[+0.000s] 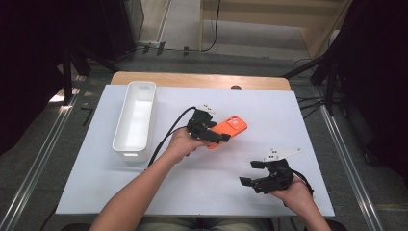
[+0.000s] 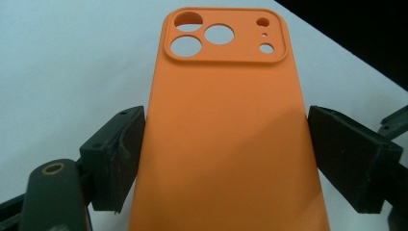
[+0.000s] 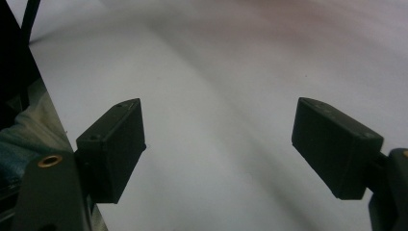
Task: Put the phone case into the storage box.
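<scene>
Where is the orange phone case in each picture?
High view: the orange phone case sits mid-table, in the left claw.
Left gripper view: it fills the middle, between the black pads.
Right gripper view: white table sheet.
Shared landmark: that white sheet.

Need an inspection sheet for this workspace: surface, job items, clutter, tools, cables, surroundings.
Surface: white sheet over a wooden tabletop.
Job's things: orange soft phone case, camera cutouts facing away from the hand; empty white oblong plastic bin to the left.
Clutter: nothing seen.
Grippers: left tool shut on the case's long sides; right tool open over bare sheet.
Cables: black cable trails from the left tool.
Surroundings: grey floor, dark equipment at both sides.
</scene>
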